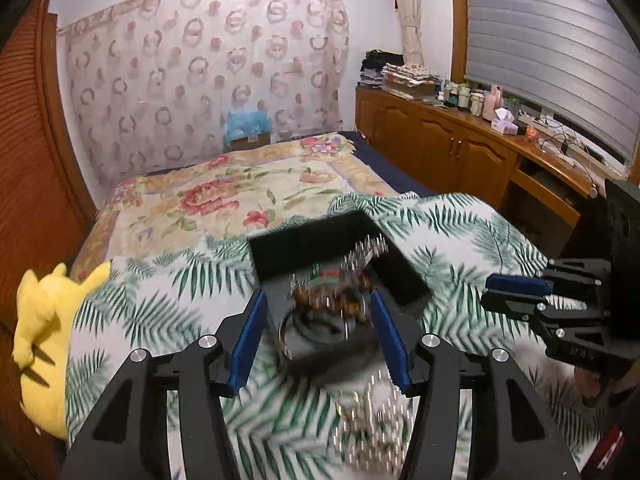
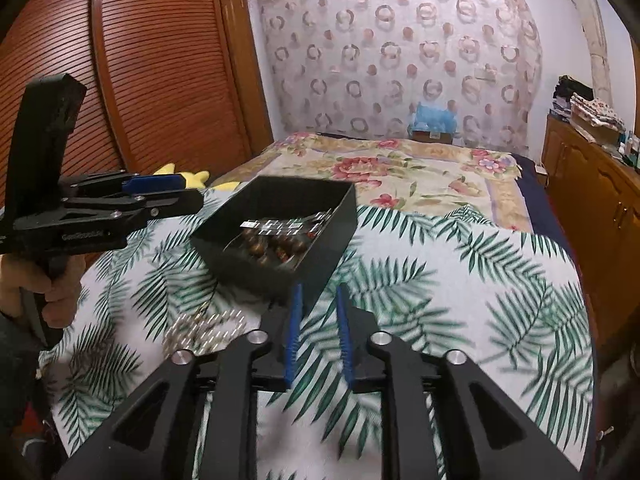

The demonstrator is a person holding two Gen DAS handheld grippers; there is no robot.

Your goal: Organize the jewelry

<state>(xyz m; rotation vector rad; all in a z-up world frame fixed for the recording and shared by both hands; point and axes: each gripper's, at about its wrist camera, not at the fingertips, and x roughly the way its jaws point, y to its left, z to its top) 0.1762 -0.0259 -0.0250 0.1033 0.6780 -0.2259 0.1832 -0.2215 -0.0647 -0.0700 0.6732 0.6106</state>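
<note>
Both grippers point(image 1: 318, 300) point(image 2: 318, 300) raised, near box point(image 2: 280, 232)

Your black open-topped box point(image 2: 280, 232) sits upright on the palm-leaf cloth, turned corner-on to you. Inside it you have a heap of brown beads point(image 2: 276, 249) (round and glossy), with a silvery linked chain point(image 2: 288, 224) draped across the top toward the far wall; the left wrist view also shows a dark bangle point(image 1: 316, 326) lying flat at the near end. Outside the box, near and to its left, a second silvery chain piece point(image 2: 208, 330) lies loosely bunched on the cloth, close to the box's near corner.
</note>
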